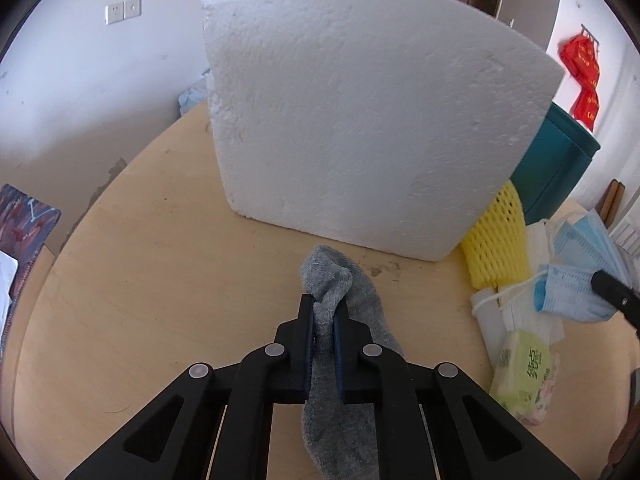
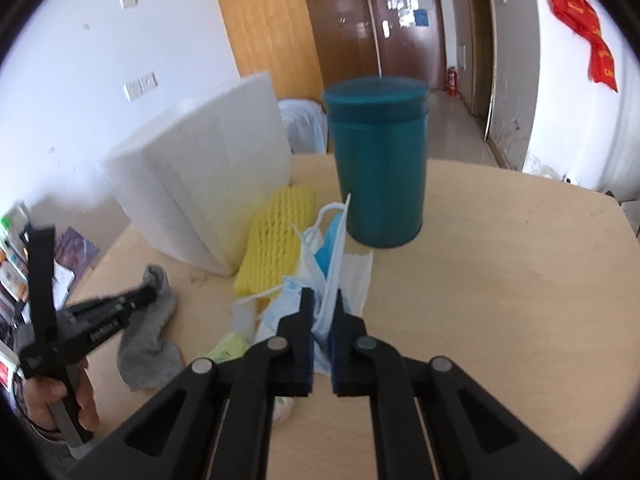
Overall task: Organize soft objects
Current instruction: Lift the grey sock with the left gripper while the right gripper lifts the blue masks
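Landmark: large white polystyrene foam block [image 1: 360,120], standing upright on the round pale wooden counter [image 1: 140,280].
Left tool [image 1: 323,308]: black two-finger tool with blue pads, jaws narrow, clamped on the grey knitted sock [image 1: 340,280]; no gap between pads and fabric.
Grey sock: just in front of the foam block; its bunched end sticks up past the fingertips, the rest hangs down between the fingers. In the right wrist view the lower part of the sock [image 2: 148,352] lies on the counter.
Right tool [image 2: 323,304]: same build, jaws narrow, clamped on the pale blue pleated disposable face masks [image 2: 330,280], which rise in a thin fold between the pads.
Mask heap: at the foot of the foam block's right corner, more blue and white masks [image 1: 576,280] with white ear loops.
Yellow foam mesh sleeve [image 1: 496,248]: touching the block's right lower corner.
Dark teal cylindrical canister with lid [image 2: 376,160]: upright, just right of the block, behind the masks.
Pale green soft tissue pack [image 1: 524,376]: near the masks, further from the block; green printed characters on it, too small for me to read.
Person's hand [image 2: 60,404]: grips the left tool's handle; white lettering on its side is blurred.
Red hanging banners [image 1: 584,76]: on the wall beyond the block's right side; yellow writing, unreadable.
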{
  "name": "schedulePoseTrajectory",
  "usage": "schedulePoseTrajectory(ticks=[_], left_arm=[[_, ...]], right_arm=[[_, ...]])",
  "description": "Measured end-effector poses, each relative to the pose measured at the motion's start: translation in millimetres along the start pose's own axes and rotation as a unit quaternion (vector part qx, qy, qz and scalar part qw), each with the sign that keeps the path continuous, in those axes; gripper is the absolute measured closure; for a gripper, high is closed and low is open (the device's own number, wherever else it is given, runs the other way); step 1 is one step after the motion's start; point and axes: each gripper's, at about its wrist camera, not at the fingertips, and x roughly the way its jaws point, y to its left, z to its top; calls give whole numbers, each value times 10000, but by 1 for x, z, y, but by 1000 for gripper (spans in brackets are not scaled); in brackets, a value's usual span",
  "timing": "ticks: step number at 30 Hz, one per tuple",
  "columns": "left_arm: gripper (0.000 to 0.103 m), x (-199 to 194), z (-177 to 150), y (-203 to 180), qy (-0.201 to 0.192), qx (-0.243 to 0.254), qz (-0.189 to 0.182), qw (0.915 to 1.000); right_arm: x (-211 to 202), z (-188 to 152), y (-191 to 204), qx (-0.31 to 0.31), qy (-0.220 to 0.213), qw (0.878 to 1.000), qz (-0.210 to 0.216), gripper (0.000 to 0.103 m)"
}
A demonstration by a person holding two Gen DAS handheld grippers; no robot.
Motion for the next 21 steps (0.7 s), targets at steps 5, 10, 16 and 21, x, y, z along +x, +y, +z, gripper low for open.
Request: schedulePoseTrajectory(ticks=[5, 10, 16, 21], left_arm=[[95, 1, -3, 6, -49, -20, -20, 10000], [95, 1, -5, 14, -95, 20, -42, 9999], [95, -13, -9, 7, -229, 70, -267, 9994], [95, -46, -18, 4, -504, 130, -408, 9978]], right_arm=[[-2, 3, -8, 136, -111, 9998, 86, 95], [-11, 0, -15, 201, -276, 9993, 128, 95], [-15, 0, -16, 279, -421, 9985, 191, 95], [-37, 0, -13, 299, -692, 9967, 296, 95]])
